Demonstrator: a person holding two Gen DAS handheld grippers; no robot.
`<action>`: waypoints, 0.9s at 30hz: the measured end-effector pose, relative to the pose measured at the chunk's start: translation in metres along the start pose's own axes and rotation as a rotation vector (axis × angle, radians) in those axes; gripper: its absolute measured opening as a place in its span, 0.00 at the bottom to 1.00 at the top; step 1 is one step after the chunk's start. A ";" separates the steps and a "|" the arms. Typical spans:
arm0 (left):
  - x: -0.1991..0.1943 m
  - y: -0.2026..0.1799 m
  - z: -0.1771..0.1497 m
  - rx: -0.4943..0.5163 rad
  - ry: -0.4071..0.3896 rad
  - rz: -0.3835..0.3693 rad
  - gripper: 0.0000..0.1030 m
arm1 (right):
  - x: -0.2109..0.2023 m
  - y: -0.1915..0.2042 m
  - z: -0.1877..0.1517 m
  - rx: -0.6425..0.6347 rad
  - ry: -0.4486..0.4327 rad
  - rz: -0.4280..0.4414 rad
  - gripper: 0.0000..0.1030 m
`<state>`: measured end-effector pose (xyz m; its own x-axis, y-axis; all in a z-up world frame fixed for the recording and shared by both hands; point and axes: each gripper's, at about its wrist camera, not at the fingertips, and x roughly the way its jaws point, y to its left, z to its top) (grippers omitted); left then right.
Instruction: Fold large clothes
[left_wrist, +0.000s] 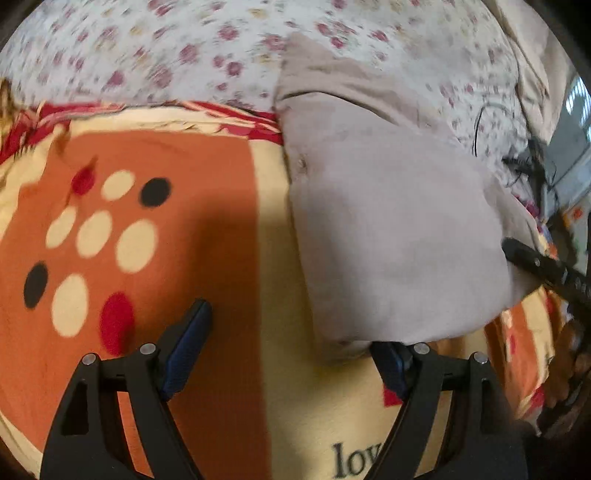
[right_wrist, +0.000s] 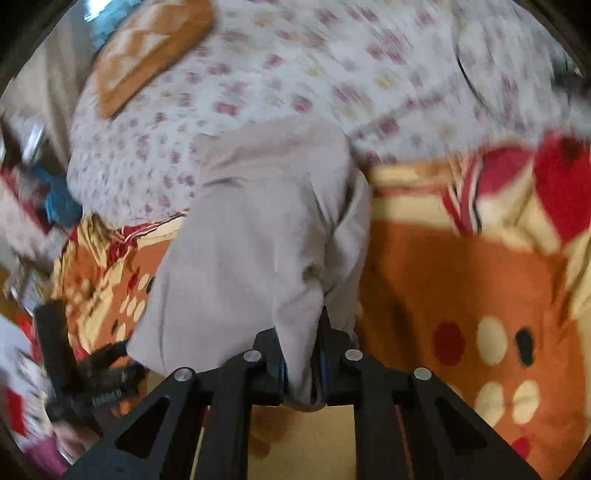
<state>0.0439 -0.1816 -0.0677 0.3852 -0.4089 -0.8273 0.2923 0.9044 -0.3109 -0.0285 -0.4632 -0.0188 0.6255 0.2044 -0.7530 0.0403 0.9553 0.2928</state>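
Beige trousers (right_wrist: 255, 236) are pinched at one end in the right tool (right_wrist: 301, 363), mid-fold over the blanket (right_wrist: 461, 280); the left tool (left_wrist: 291, 354), spread wide and empty, should grab the near edge next.

Beige garment (left_wrist: 388, 240) beside wide-spread left gripper (left_wrist: 291, 347)

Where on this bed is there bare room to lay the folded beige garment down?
The widest free patch is the orange blanket beside the beige garment, between the floral sheet above and the open left gripper. The far floral sheet is bare too. It is crowded at the bedside with cables, near the right gripper.
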 end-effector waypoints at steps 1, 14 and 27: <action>-0.001 0.001 -0.001 0.007 -0.006 -0.002 0.79 | -0.003 0.005 -0.003 -0.015 -0.009 -0.002 0.10; -0.058 -0.013 -0.003 0.154 -0.086 0.071 0.80 | -0.020 -0.028 0.009 0.142 -0.038 -0.052 0.43; 0.030 -0.057 0.065 0.133 0.009 0.002 0.80 | 0.087 0.003 0.099 0.028 -0.017 -0.122 0.43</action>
<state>0.0958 -0.2530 -0.0442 0.3782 -0.4053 -0.8323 0.4057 0.8807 -0.2446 0.1028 -0.4639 -0.0249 0.6279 0.0833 -0.7738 0.1387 0.9664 0.2165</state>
